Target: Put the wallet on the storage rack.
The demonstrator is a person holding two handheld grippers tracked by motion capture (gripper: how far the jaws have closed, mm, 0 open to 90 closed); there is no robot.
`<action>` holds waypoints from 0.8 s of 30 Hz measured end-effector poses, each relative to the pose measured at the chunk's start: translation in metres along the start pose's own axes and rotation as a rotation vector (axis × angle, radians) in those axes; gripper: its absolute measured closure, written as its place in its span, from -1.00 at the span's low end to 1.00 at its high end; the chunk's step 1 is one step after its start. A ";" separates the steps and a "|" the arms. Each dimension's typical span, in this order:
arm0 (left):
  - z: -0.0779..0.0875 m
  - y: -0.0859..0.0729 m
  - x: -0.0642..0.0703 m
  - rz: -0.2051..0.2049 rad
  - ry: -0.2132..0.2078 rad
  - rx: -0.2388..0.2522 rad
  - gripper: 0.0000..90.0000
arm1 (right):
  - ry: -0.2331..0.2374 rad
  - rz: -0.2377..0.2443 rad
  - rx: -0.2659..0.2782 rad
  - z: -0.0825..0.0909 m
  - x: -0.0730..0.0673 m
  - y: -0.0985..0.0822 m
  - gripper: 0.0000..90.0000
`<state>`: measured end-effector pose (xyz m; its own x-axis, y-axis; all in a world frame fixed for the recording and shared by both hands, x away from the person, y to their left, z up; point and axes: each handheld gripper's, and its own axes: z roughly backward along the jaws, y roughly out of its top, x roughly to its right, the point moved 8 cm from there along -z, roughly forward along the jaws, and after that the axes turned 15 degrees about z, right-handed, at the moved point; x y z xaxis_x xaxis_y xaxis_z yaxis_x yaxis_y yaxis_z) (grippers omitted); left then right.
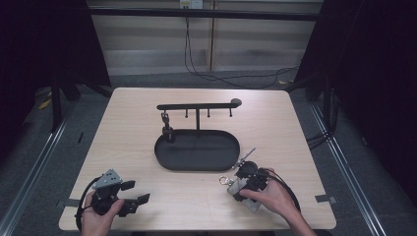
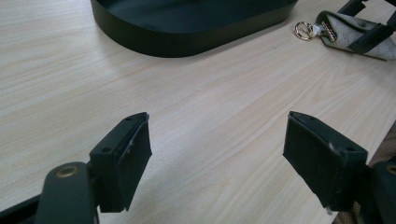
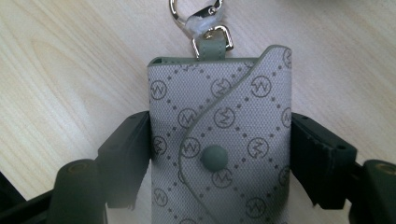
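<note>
Right gripper (image 3: pixel 219 154) clamps the grey pouch (image 3: pixel 219 140) across its width, long axis and clasp (image 3: pixel 196 18) toward twelve o'clock.

The key pouch (image 3: pixel 219 140) is woven grey cloth with a fine, matt weave, printed with a monogram pattern; its snap button looks like smooth matt plastic. Its clasp (image 3: pixel 194 14) is shiny polished metal. The surface (image 2: pixel 210 116) is pale wood-grain laminate, smooth with a slight sheen. The tray (image 1: pixel 196 150) is matt black, smooth-sided
</note>
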<state>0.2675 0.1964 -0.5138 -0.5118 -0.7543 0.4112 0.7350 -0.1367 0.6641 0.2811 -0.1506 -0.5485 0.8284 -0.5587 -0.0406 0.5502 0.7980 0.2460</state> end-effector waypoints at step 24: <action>0.001 0.001 -0.003 0.005 0.000 0.004 -0.50 | -0.033 -0.016 -0.039 0.003 0.000 0.002 -0.28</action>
<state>0.2692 0.1993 -0.5135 -0.5082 -0.7549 0.4147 0.7359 -0.1303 0.6645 0.2821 -0.1496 -0.5450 0.8158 -0.5782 -0.0121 0.5677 0.7967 0.2075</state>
